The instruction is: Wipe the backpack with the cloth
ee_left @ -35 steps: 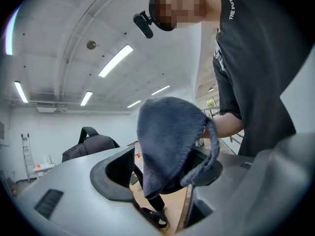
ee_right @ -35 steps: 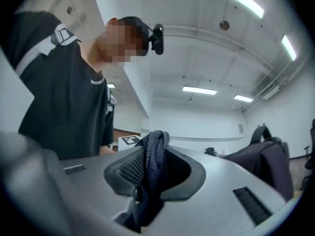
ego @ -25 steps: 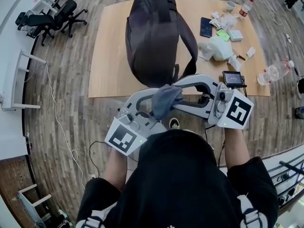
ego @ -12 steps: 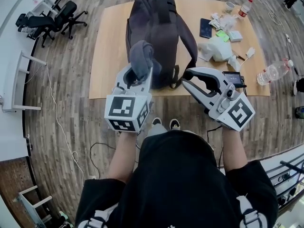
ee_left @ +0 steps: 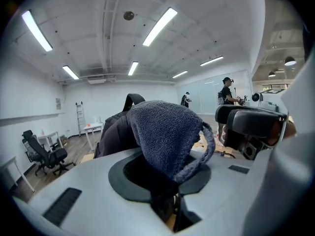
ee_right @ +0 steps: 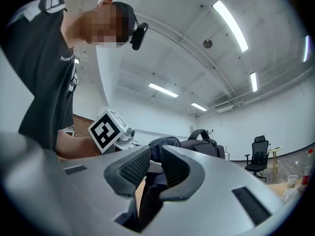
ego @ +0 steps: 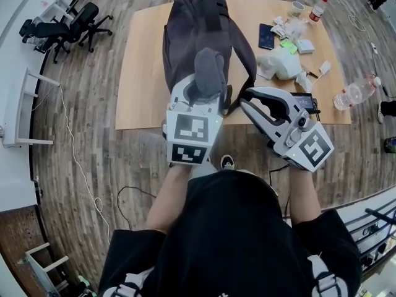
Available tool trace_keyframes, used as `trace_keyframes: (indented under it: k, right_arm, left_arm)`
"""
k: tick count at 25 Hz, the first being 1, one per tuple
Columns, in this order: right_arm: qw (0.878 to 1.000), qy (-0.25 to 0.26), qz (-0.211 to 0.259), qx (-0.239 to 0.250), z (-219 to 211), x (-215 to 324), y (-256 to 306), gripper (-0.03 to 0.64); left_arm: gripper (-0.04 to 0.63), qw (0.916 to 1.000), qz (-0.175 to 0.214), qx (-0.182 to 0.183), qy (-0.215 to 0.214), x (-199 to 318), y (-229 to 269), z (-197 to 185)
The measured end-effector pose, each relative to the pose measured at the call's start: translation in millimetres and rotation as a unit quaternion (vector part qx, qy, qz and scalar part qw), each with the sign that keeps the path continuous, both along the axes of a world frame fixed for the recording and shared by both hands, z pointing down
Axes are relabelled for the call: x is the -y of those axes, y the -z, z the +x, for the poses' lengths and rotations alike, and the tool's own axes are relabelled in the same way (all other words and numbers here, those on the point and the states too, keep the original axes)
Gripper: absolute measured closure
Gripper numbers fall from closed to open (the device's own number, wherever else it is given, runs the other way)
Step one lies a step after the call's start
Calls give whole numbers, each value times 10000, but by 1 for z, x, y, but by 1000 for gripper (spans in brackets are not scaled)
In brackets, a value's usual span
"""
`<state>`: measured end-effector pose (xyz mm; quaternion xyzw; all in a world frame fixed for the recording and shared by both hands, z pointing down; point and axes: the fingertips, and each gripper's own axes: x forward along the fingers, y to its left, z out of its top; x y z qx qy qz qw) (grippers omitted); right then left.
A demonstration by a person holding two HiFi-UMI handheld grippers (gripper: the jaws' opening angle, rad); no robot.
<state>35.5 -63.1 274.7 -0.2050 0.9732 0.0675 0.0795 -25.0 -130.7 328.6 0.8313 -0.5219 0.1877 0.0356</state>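
left gripper: jaws clamped on the grey cloth. The cloth bunches up above the pads.
cloth position: over the near end of the backpack. Can't tell if it touches the fabric.
right gripper: jaws narrow and have just been closing, with nothing pinched. Cloth and backpack show beyond the gap.
backpack: dark, lying flat on the wooden table. It runs lengthwise away from the person, with its near end at the table's near edge.
in the way: the shoulder strap loops out on the backpack's right side. Its lower end is just beside the right gripper's tips.
table clutter: phone near the strap. Crumpled white bag and small screen device sit further right, and a water bottle lies at the far right edge. All are apart from the backpack.
floor: office chairs far left, well apart. A thin cable trails left of the person.
background: people standing far off in the left gripper view.
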Motion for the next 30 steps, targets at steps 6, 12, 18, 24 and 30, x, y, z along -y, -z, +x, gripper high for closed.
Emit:
trace_keyframes:
  k: [6,12,18,24,30]
  right_arm:
    - [9998,203,-85,-33,-1,-3,-12,538]
    - [9999,35,11,-123,4,0,-28,586]
    - [9999,127,21,-62,0,-2,-28,589]
    - [9997,-163,-106,114,2,8,-27,589]
    - [9998,-109,-177,47,4,14,-31,589]
  left_arm:
    - [497,9981,-566,97,213,-15,-58,-20]
    - [495,9893,-1025,533,893,-31,-156,-59]
    - [495,9780,-1459,559,1381,-39,-225,-94]
    - [495,9808,-1361,752,1174,-38,-247,-58]
    - [495,9812,-1275,755,1235,-41,-247,-51]
